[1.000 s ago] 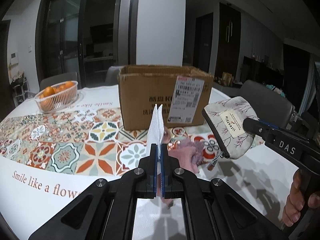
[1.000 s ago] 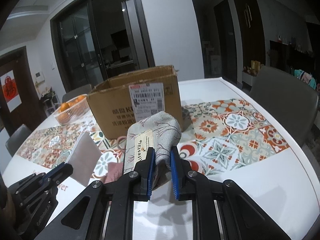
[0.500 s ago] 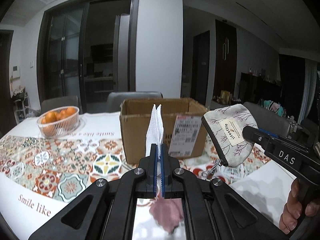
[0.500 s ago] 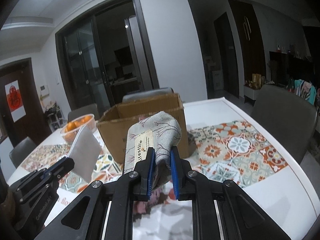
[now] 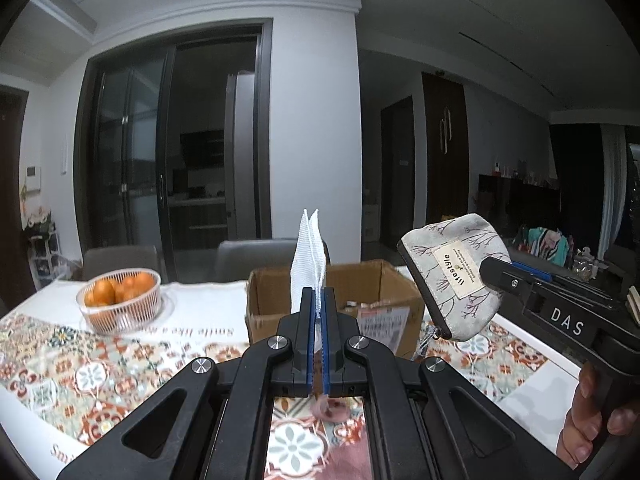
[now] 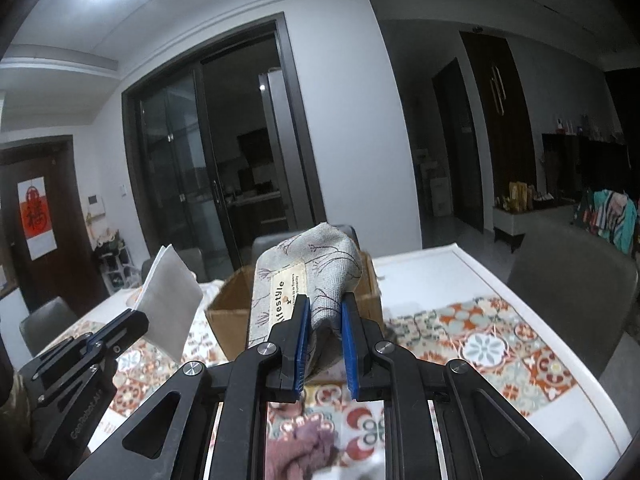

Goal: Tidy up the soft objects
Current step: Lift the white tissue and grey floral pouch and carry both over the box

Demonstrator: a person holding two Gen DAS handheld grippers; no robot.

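We are holding a folded white ribbed cloth point(image 5: 309, 258) in the left gripper point(image 5: 317, 322), fingers fully closed, and a grey branch-print fabric pouch point(image 6: 306, 276) pinched in the right gripper point(image 6: 323, 338) — both above the worktop point(image 6: 472, 280), short of the open brown cardboard box point(image 5: 360, 300). Risk: the pouch's shallow corner grip slipping before the box.

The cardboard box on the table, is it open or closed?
Open. In the left wrist view the cardboard box shows its inside, with small items at the bottom.
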